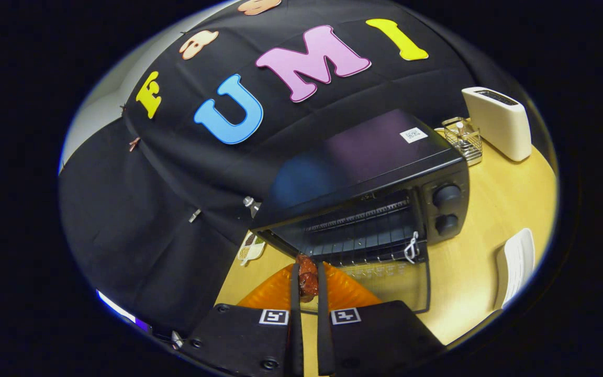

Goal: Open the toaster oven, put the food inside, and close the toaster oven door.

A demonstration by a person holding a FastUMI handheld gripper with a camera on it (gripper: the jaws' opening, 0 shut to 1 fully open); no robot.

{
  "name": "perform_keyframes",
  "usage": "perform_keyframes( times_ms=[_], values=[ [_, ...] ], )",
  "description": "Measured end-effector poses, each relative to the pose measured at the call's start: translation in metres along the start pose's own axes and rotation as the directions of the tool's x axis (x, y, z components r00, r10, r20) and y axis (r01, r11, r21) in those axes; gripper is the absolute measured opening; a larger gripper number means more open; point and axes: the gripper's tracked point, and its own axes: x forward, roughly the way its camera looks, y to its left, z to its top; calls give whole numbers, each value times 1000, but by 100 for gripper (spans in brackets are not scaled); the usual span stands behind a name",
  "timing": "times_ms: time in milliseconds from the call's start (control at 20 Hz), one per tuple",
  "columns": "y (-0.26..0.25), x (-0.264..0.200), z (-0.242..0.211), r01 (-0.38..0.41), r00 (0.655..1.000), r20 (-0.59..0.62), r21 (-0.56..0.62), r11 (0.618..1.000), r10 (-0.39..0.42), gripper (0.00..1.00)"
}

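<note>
One gripper (308, 280), lower centre of frame: two fingers nearly together, clamped on one reddish-brown piece of food (307, 276) held over one orange plate (275, 293). One black toaster oven (364, 188), centre right, just beyond the fingertips: door (395, 285) folded down and open, one wire rack (364, 235) inside, two knobs (446, 196) at right. One white toaster (498, 123), upper right; one small wire basket (464, 137) beside it. One wooden table (469, 262) beneath.
</note>
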Motion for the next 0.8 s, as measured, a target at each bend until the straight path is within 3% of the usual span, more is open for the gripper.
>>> perform_keyframes(
  times_ms=[350,700,800],
  values=[
    [-27,69,4,54,997,54,73,996,-58,14],
    [-49,105,12,69,994,78,158,985,-82,15],
    [-67,109,19,125,986,91,148,981,-139,17]
  ],
)
